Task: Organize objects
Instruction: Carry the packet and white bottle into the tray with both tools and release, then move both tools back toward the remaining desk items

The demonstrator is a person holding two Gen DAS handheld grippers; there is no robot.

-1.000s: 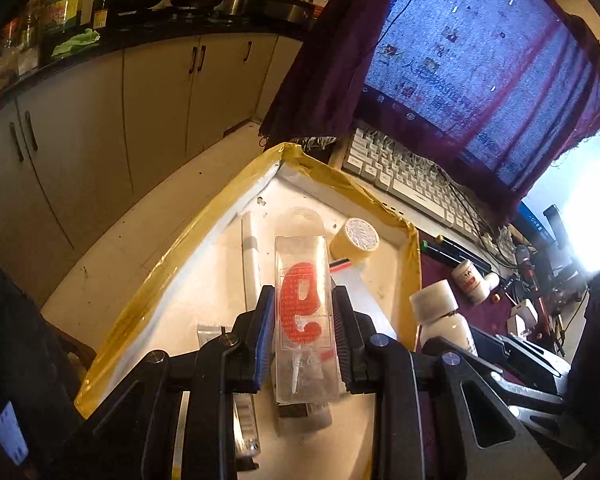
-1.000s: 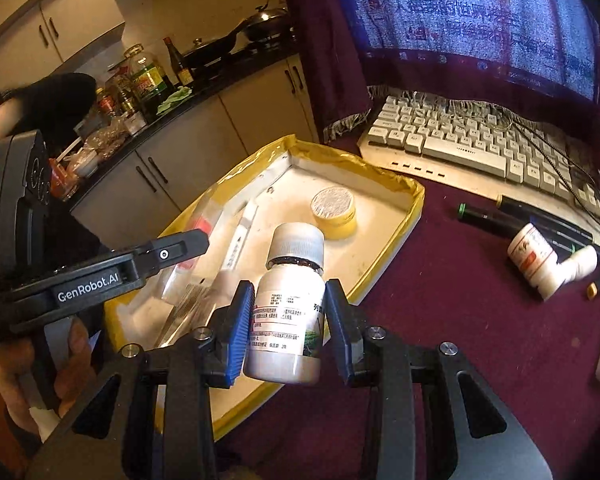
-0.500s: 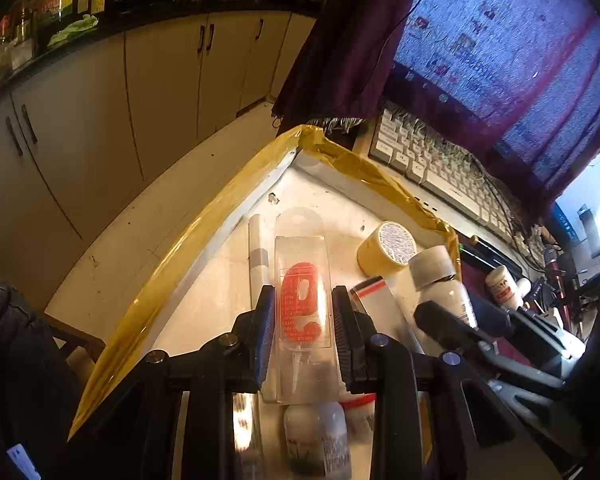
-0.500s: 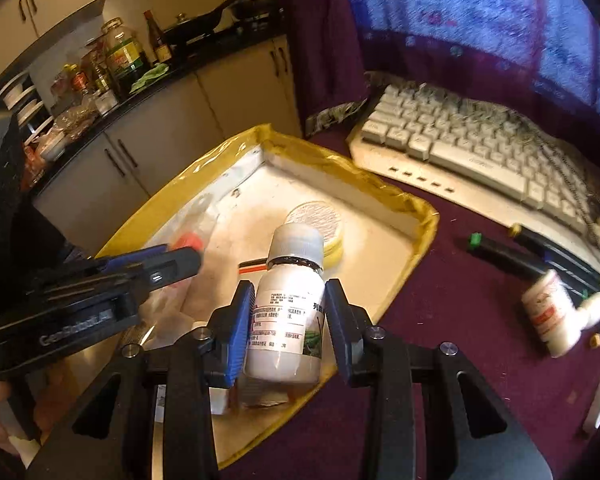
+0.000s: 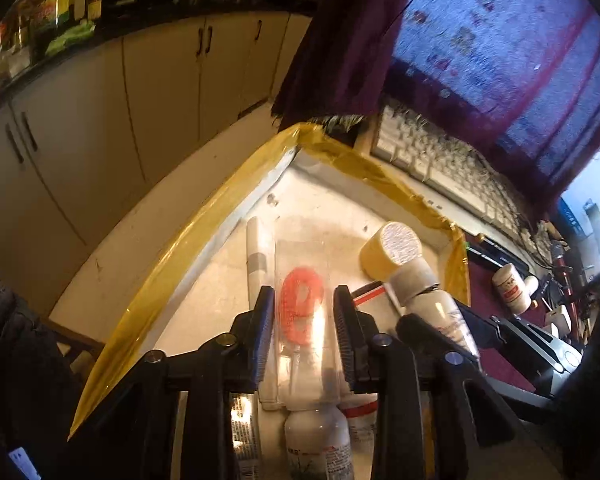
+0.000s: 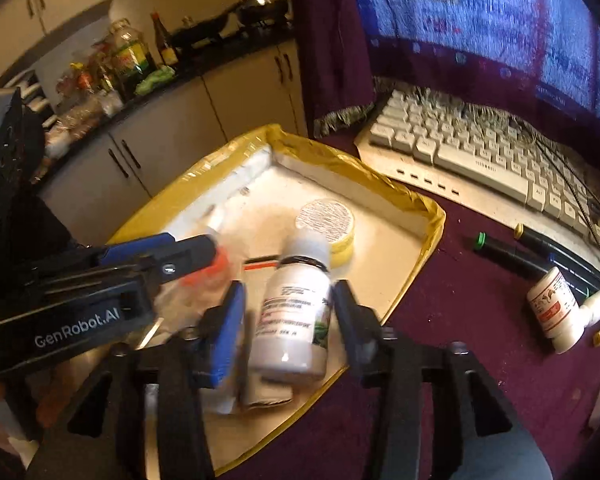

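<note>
A maroon cloth (image 6: 460, 352) covers the desk, and the yellow-rimmed tray (image 6: 434, 216) sits at its left edge, with a white keyboard (image 6: 480, 156) beyond it to the far right. Inside the tray lie a round yellow tin (image 6: 332, 226) toward the far side and a white tube (image 5: 256, 264) along the left wall.

The step in hand looks like dropping two items into the tray at once. The right gripper (image 6: 288, 308) stands with its jaws spread wide, gaps visible on both sides of the white pill bottle (image 6: 294, 308), which tilts over the tray's near right part; whether it already rests on the tray floor is hard to tell. The left gripper (image 5: 303, 334) brackets the clear pack with a red number candle (image 5: 302, 308) over the tray's middle; its pads seem slightly off the pack, but I cannot tell for certain whether it grips.

Next, I judge, both grippers need to back out toward the near side without dragging their items, then the right one can go for the small white bottle (image 6: 554, 306) lying on the cloth by the dark pens (image 6: 540, 252) on the right.
</note>
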